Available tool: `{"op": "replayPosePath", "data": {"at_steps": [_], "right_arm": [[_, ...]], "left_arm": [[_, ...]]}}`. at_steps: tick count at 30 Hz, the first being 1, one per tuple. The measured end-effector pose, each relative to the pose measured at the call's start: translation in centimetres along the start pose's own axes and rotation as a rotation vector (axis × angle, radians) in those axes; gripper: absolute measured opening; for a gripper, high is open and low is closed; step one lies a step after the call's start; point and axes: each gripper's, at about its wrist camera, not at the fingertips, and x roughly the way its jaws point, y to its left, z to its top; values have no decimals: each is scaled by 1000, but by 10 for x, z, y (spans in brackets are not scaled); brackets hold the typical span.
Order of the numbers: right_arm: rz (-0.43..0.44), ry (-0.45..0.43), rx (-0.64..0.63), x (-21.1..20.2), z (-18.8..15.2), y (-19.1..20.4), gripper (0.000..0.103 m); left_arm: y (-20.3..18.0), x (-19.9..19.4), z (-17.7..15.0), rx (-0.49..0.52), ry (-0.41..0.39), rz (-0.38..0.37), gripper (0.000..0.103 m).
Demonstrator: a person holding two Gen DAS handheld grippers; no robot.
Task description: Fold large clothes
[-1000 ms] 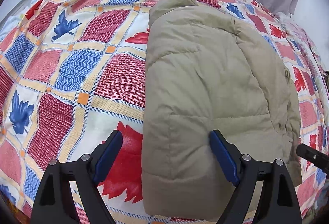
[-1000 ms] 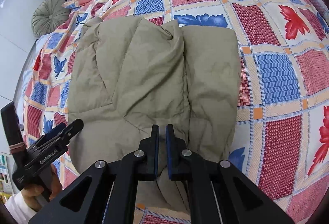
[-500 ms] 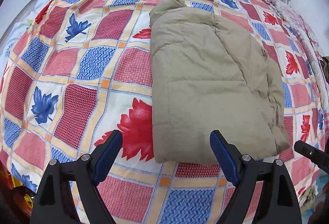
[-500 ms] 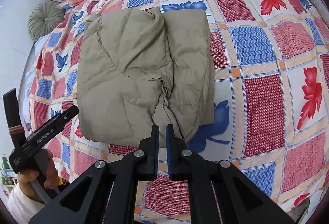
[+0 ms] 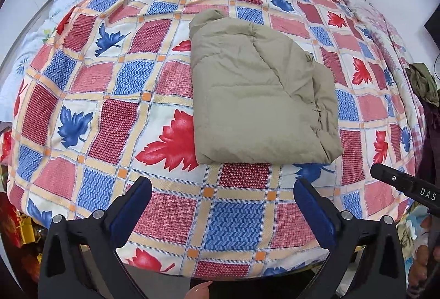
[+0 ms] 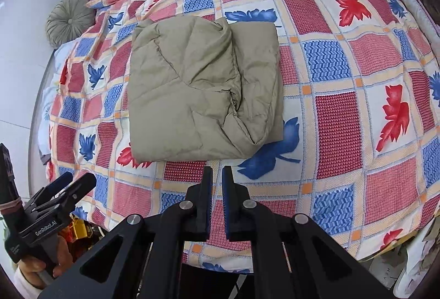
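the one big tan coat [image 5: 258,98] lies folded into a neat block on the leaf-pattern bed cover [image 5: 82,95], so the folding looks done. there are two grippers, and both hang above the near edge of the bed, not touching the coat. the left gripper [image 5: 222,205] is opening its jaws wide with nothing between them. the right gripper [image 6: 217,175] is pinched closed and empty. one round green cushion [image 6: 68,21] sits far back.

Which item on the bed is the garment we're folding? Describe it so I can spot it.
Start at the bed's patchwork quilt of red and blue leaf squares. Mid-bed lies a folded khaki padded jacket, a puffy rectangular bundle. It is the only plain, unpatterned thing on the quilt.
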Motion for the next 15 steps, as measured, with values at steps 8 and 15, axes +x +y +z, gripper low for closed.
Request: {"op": "replayPosePath", "data": {"at_steps": [8,15], "right_arm": [[-39,-7,-57,-30,-12,18,12],[-69,-127,-133,-81,-9,46,95]], "left_arm": [[-3,-41,2,12,-55,99,103],[-4,-81,7,10,-131,115,103]]}}
